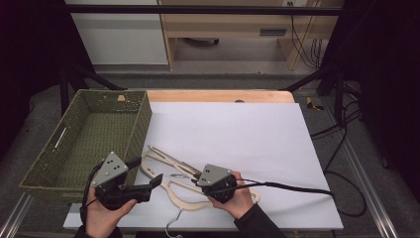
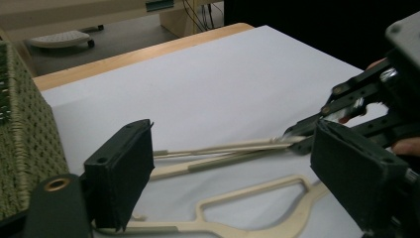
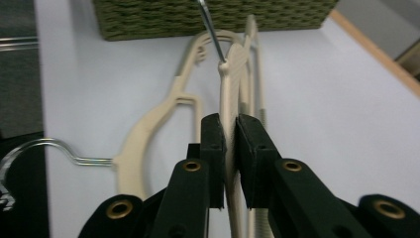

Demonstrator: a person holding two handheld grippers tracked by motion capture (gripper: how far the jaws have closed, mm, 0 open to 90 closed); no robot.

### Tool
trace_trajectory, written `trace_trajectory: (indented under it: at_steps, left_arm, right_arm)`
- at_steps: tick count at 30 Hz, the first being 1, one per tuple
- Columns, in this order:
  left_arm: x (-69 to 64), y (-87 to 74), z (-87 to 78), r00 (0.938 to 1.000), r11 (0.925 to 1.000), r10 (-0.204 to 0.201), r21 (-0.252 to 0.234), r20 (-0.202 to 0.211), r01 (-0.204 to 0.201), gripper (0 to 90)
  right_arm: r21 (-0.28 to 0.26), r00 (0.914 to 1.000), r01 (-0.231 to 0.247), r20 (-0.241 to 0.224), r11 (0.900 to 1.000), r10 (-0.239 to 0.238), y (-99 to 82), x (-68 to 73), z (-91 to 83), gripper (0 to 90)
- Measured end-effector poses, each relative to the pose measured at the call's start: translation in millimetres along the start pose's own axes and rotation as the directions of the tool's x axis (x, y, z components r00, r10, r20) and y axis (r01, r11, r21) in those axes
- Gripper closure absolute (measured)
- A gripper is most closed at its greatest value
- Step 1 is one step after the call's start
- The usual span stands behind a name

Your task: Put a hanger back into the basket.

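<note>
1. The right gripper (image 1: 198, 179) has its 2 jaws closed on the upper hanger (image 3: 229, 106), a flat cream wooden one; in the right gripper view the thin edge of the wood stands upright between the 2 pads, which press on it from both sides.
2. Beyond those jaws the upper hanger runs on towards its neck, where its metal hook (image 3: 210, 27) rises, with the green woven basket (image 3: 208, 17) farther off behind it.
3. A second cream hanger (image 3: 148, 124) lies flat on the white sheet (image 3: 322, 99) to the left of the right jaws in that view, its wire hook (image 3: 59, 151) pointing away to the side.
4. The left gripper (image 1: 146, 176) has its jaws standing wide apart, with nothing pressed between the pads.
5. In the left gripper view the second hanger's body (image 2: 257, 198) lies on the sheet below and between the open jaws, not touched by either pad as far as can be told.
6. Past the left jaws the arm of the upper hanger (image 2: 223, 148) runs to the right gripper (image 2: 297, 136), which pinches its end.
7. In the high view both hangers lie crossed on the white sheet on the table (image 1: 218, 95), between the 2 grippers, and the basket (image 1: 141, 119) sits just beyond the left jaws.
</note>
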State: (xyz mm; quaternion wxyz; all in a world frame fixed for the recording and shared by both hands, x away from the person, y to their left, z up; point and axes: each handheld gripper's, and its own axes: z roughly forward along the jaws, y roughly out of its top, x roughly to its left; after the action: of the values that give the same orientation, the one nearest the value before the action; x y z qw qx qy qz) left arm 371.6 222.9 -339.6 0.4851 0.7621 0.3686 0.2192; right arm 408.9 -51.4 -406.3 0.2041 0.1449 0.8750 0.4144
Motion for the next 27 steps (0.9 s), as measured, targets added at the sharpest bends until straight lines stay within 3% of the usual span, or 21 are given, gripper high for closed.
trace_trajectory:
  at_steps: [3, 5, 11, 13, 14, 15, 16, 18, 20, 21, 23, 26, 27]
  left_arm:
    - [9.1, -0.3, 5.6, 1.0000, 0.9999, 0.005, 0.009, -0.003, -0.005, 11.1]
    - [13.6, -0.1, 9.5, 1.0000, 0.9999, -0.001, 0.011, 0.008, 0.001, 8.7]
    - [16.9, 4.3, 18.4, 0.9988, 0.9992, 0.038, 0.011, 0.029, -0.039, 5.6]
    - [15.4, 7.5, 20.9, 0.9973, 0.9979, 0.064, 0.005, 0.036, -0.064, 4.9]
    - [14.3, 9.4, 22.1, 0.9963, 0.9972, 0.073, 0.010, 0.045, -0.074, 4.9]
    - [12.9, 11.2, 23.6, 0.9949, 0.9964, 0.083, 0.012, 0.057, -0.084, 4.5]
    - [10.9, 12.8, 25.5, 0.9933, 0.9956, 0.092, 0.011, 0.070, -0.093, 4.5]
    - [5.8, 15.3, 30.3, 0.9885, 0.9938, 0.108, 0.015, 0.106, -0.110, 4.9]
    - [-0.4, 16.1, 36.3, 0.9815, 0.9907, 0.128, 0.026, 0.142, -0.133, 6.1]
    - [-3.6, 15.8, 39.9, 0.9771, 0.9875, 0.144, 0.041, 0.156, -0.152, 6.1]
    - [-10.9, 13.4, 47.6, 0.9707, 0.9805, 0.166, 0.076, 0.174, -0.181, 8.2]
    - [-18.3, 9.2, 55.8, 0.9584, 0.9717, 0.192, 0.096, 0.211, -0.216, 13.0]
    - [-22.3, 7.5, 60.7, 0.9492, 0.9672, 0.203, 0.102, 0.240, -0.233, 18.5]
  right_arm:
    - [0.009, 0.9961, 0.012, 0.088, 0.9999, -0.013, 3.7, -11.2, -5.2, 86.4]
    - [0.017, 0.9930, -0.007, 0.118, 0.9998, 0.005, 4.3, -24.3, -8.3, 86.6]
    - [0.005, 0.9923, -0.061, 0.108, 0.9981, 0.060, -0.4, -42.9, -25.3, 86.7]
    - [-0.012, 0.9950, -0.083, 0.055, 0.9965, 0.084, -2.4, -48.7, -42.4, 86.7]
    - [-0.012, 0.9950, -0.083, 0.055, 0.9965, 0.084, -2.4, -48.7, -42.4, 86.7]
    - [-0.036, 0.9964, -0.085, 0.004, 0.9958, 0.085, -3.3, -49.9, -53.1, 86.7]
    - [-0.036, 0.9964, -0.085, 0.004, 0.9958, 0.085, -3.3, -49.9, -53.1, 86.7]
    - [-0.053, 0.9945, -0.094, -0.052, 0.9942, 0.091, -4.7, -49.4, -61.2, 86.7]
    - [-0.078, 0.9867, -0.100, -0.137, 0.9919, 0.088, -8.2, -46.9, -66.0, 86.7]
    - [-0.078, 0.9867, -0.100, -0.137, 0.9919, 0.088, -8.2, -46.9, -66.0, 86.7]
    - [-0.078, 0.9767, -0.101, -0.198, 0.9919, 0.084, -8.9, -43.5, -63.8, 86.7]
    - [-0.080, 0.9699, -0.112, -0.226, 0.9905, 0.091, -9.1, -42.2, -61.2, 86.7]
    - [-0.081, 0.9646, -0.116, -0.247, 0.9899, 0.093, -9.3, -41.3, -58.5, 86.7]
